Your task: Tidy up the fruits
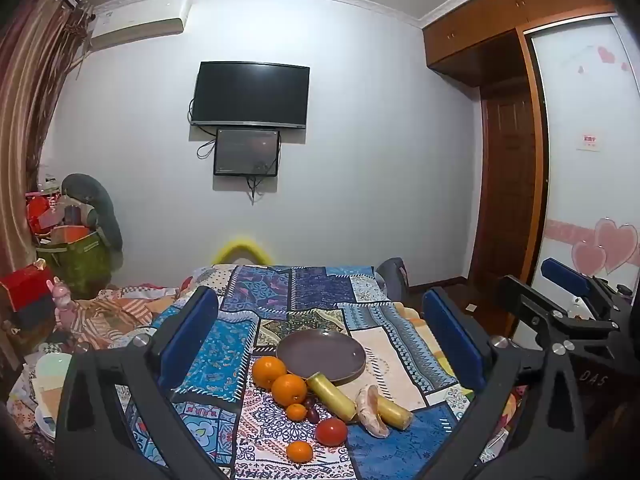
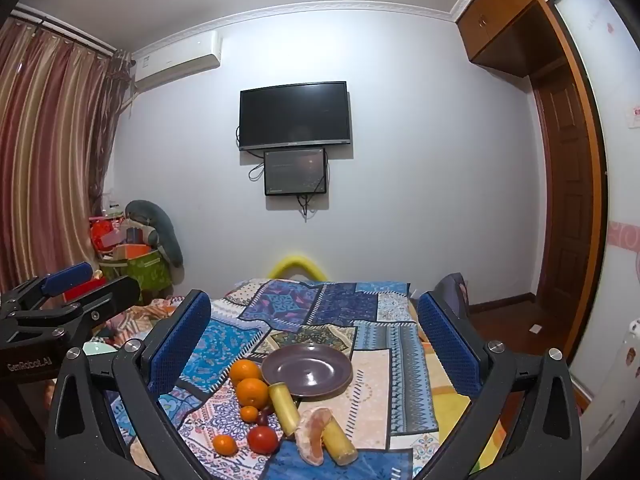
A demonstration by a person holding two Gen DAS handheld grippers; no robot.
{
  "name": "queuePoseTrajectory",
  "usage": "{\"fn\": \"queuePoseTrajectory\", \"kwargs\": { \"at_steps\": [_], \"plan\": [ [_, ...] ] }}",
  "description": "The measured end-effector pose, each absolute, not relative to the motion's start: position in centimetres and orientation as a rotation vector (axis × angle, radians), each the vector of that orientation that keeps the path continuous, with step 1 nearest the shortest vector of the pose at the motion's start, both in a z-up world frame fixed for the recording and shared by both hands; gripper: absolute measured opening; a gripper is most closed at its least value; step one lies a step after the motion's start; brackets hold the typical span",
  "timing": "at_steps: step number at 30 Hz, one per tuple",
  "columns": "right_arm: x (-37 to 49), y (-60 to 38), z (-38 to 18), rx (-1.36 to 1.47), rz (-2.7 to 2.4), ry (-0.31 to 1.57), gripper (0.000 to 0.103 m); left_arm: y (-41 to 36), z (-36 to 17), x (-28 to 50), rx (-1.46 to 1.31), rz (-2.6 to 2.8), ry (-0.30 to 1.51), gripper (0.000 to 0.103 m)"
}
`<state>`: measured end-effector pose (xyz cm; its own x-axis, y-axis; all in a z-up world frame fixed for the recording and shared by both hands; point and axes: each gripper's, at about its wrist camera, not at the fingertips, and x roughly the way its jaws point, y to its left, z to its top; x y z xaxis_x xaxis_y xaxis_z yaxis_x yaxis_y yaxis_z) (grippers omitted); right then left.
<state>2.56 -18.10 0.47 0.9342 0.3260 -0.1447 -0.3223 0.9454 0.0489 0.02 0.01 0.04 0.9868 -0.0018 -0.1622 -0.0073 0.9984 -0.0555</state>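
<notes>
An empty purple plate (image 1: 321,355) (image 2: 307,369) sits on a patchwork cloth. In front of it lie two large oranges (image 1: 269,371) (image 2: 245,372), two small mandarins (image 1: 299,451) (image 2: 224,444), a red tomato (image 1: 331,431) (image 2: 262,439), dark grapes (image 1: 310,408) (image 2: 263,417), two yellow-green cane pieces (image 1: 331,396) (image 2: 284,403) and a peeled pomelo segment (image 1: 371,411) (image 2: 314,434). My left gripper (image 1: 318,338) is open and empty, above and short of the fruit. My right gripper (image 2: 314,338) is open and empty too. Each gripper shows at the other view's edge.
The patchwork cloth (image 1: 304,292) (image 2: 320,300) covers a table or bed. Striped bedding and a plush toy (image 1: 60,300) lie to the left. Boxes and a green bag (image 1: 76,252) stand in the left corner. A wooden wardrobe and door (image 1: 508,184) are to the right.
</notes>
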Motion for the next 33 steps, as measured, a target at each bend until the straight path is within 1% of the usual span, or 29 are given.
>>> {"fn": "queuePoseTrajectory", "kwargs": {
  "at_steps": [10, 20, 22, 33],
  "plan": [
    [2.5, -18.1, 0.3, 0.024, 0.331, 0.155, 0.103, 0.0, 0.4, 0.0, -0.06, 0.003, 0.165, 0.103],
    [2.6, -18.3, 0.2, 0.027, 0.332, 0.158, 0.103, -0.6, -0.7, -0.1, -0.05, 0.002, 0.164, 0.103],
    [2.6, -18.3, 0.2, 0.026, 0.333, 0.156, 0.103, -0.6, 0.1, -0.3, -0.051, 0.003, 0.164, 0.103],
    [2.5, -18.2, 0.3, 0.03, 0.333, 0.155, 0.103, -0.3, -0.2, 0.1, -0.052, 0.003, 0.171, 0.103]
  ]
}}
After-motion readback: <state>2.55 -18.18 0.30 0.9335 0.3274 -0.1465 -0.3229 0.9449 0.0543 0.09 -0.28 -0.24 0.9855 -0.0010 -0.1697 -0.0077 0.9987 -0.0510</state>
